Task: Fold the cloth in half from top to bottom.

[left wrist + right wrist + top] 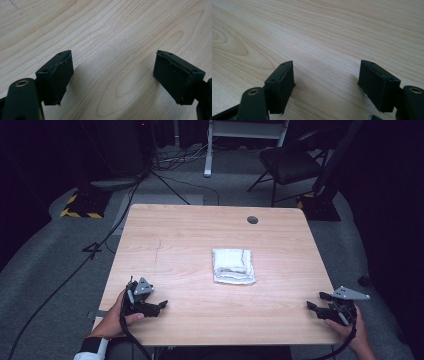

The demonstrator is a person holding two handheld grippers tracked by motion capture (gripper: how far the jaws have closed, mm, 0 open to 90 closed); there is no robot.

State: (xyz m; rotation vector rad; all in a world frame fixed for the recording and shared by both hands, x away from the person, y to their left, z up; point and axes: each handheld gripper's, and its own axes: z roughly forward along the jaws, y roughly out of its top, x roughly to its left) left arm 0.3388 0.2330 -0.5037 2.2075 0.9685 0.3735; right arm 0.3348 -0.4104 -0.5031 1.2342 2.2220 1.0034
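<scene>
A folded white cloth [233,266] lies near the middle of the light wooden table [190,235]. My left gripper [161,306] rests low at the table's front left, held in a hand, jaws pointing right. In the left gripper view its jaws stand wide apart over bare wood, gripper [113,75] open with nothing between them. My right gripper [314,302] sits at the front right edge, pointing left toward the table's middle. The right gripper view shows its jaws apart too, gripper [325,85] open over bare wood. Both grippers are well short of the cloth.
A round cable hole [252,220] is near the table's far edge. Beyond the table stand a dark folding chair [290,162] and a white frame leg [208,150]. Cables [90,255] run across the grey floor at the left.
</scene>
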